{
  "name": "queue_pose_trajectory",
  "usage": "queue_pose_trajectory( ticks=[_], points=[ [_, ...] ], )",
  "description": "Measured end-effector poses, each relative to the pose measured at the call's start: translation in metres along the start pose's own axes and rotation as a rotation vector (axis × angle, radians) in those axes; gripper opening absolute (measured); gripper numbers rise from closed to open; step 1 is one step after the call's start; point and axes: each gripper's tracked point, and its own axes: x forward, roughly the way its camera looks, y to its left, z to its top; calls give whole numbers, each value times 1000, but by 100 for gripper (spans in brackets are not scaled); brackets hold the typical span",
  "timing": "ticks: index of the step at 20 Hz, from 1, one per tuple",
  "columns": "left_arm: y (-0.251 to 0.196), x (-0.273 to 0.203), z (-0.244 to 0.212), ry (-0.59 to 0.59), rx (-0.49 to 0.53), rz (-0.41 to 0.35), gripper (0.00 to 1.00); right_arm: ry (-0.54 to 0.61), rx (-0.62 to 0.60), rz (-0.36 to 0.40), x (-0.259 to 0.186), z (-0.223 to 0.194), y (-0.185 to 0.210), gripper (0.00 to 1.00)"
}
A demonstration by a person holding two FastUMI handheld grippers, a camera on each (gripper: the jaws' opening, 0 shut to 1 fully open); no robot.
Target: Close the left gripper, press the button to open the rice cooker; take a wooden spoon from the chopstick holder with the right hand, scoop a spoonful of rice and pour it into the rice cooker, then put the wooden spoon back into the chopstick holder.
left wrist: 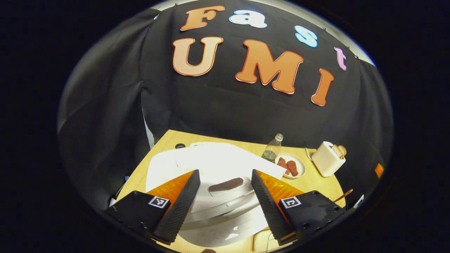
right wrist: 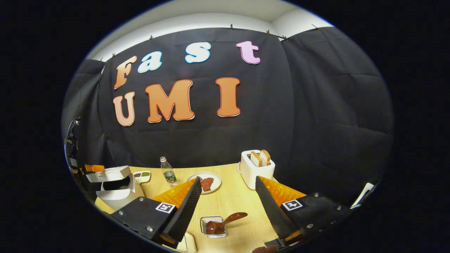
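toaster (right wrist: 256, 171), bottle (right wrist: 168, 172), plate (right wrist: 208, 182), perhaps meat

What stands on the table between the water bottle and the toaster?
In the right gripper view, a white plate holding reddish food sits between the bottle and the toaster.

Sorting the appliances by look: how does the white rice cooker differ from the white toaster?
In the right gripper view, the white rice cooker stands at the table's left end with its lid raised, while the white toaster stands near the back. The toaster holds two bread slices upright in its slots; the rice cooker's open top looks dark inside. Both are white and rest on the wooden table.
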Motion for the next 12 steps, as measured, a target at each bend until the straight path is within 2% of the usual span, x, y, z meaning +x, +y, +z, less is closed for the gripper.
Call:
queue_pose_trajectory(
  ticks=[5,8,10,12],
  points=[
    [3,15,-39,65,-37,8,99,30,33,11,2,-11,3,95],
    [5,17,-45,42,-60,19,100,49,55,10,1,-19,2,95],
    [4,19,-55,55,-14,42,100,57,61,5,2,-23,2,95],
    [3,22,-62,54,112,81,100,60,59,-5,3,-27,0,95]
  ],
)
